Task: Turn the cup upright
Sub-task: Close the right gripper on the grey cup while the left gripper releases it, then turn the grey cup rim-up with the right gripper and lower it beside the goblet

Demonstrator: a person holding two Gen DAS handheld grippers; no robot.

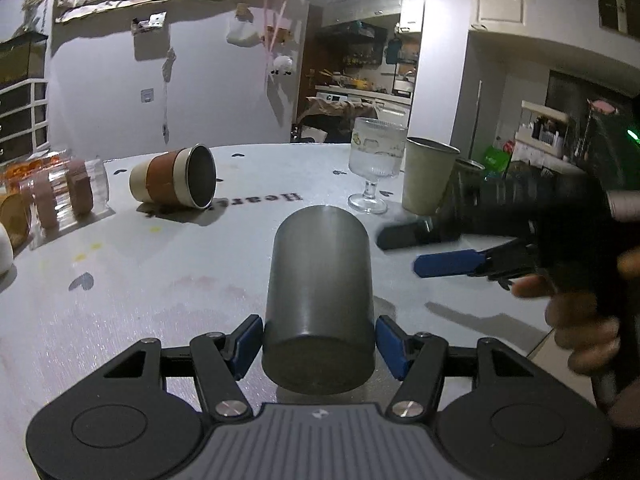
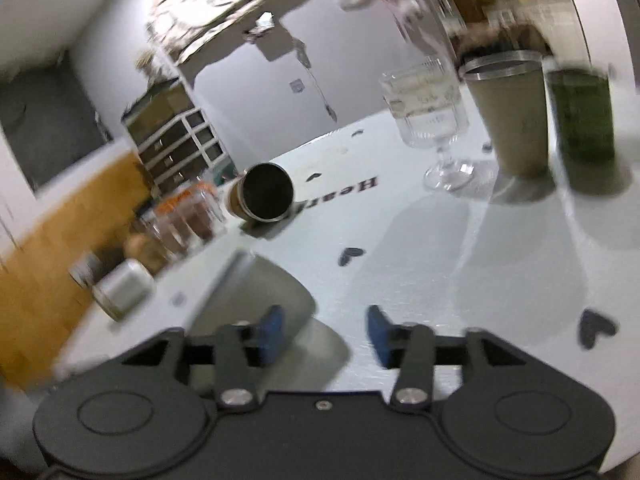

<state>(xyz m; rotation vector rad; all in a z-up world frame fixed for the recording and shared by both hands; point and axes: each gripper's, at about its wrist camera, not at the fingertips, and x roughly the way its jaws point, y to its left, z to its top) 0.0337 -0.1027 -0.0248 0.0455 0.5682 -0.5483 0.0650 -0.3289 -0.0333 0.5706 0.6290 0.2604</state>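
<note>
A grey metal cup (image 1: pixel 320 300) lies on its side on the white table (image 1: pixel 140 300), its closed base toward the camera. My left gripper (image 1: pixel 318 344) has its blue pads on both sides of the cup's base end and grips it. The same cup (image 2: pixel 256 292) shows blurred at lower left in the right wrist view. My right gripper (image 2: pixel 326 334) is open and empty, hovering above the table beside the cup; it also shows in the left wrist view (image 1: pixel 424 250) at the right. A brown-and-cream cup (image 1: pixel 176 184) lies on its side farther back, also seen from the right wrist (image 2: pixel 264 196).
A stemmed glass (image 1: pixel 374 160), a beige tumbler (image 1: pixel 428 176) and a dark green cup (image 2: pixel 580 116) stand upright at the back right. Clear jars of snacks (image 1: pixel 60 196) sit at the left edge. The table edge runs at the lower right.
</note>
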